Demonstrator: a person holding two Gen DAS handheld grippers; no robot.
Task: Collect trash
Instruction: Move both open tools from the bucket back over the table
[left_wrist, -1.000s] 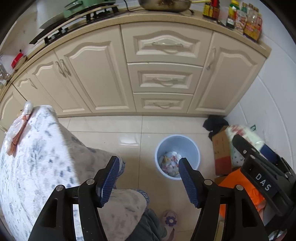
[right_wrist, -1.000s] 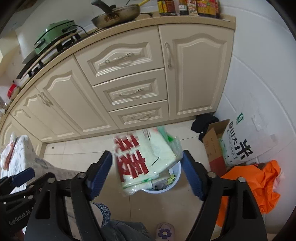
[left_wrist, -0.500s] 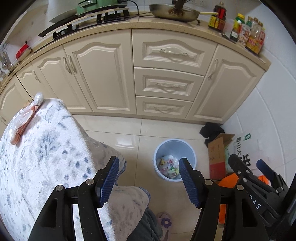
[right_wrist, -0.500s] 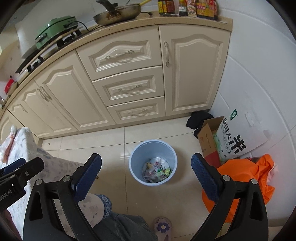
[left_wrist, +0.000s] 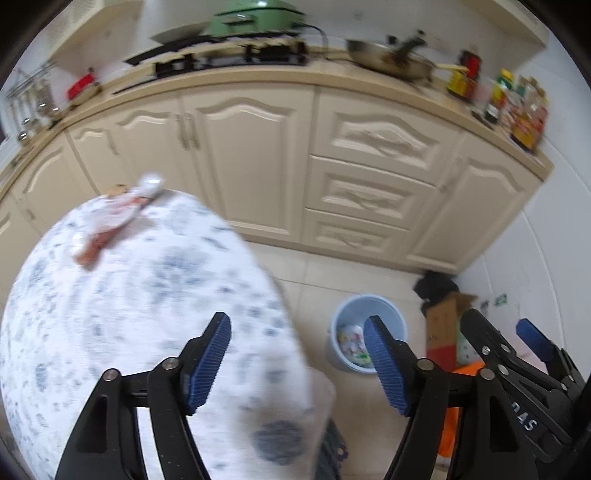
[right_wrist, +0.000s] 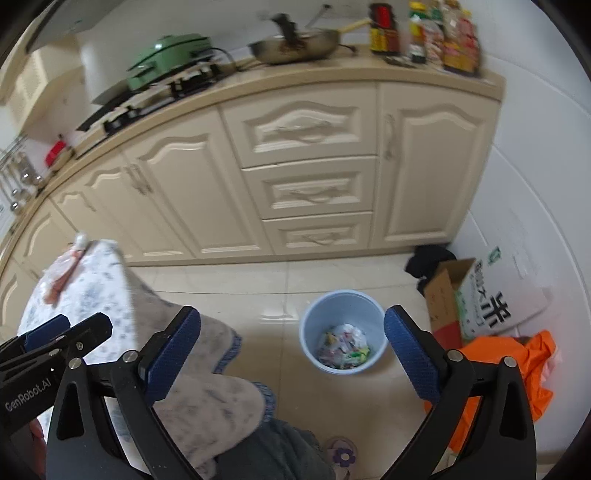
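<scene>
Both tongs open, empty: L gripper (left_wrist: 297, 360), R gripper (right_wrist: 291, 349). Wrapper (left_wrist: 114, 214) on table (left_wrist: 110, 314), far from bin (right_wrist: 343, 330); could slip en route.

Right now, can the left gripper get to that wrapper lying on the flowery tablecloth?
Probably yes. The left gripper is open and holds nothing, and the wrapper lies in the open at the far edge of the flowery tablecloth, with nothing between them.
</scene>
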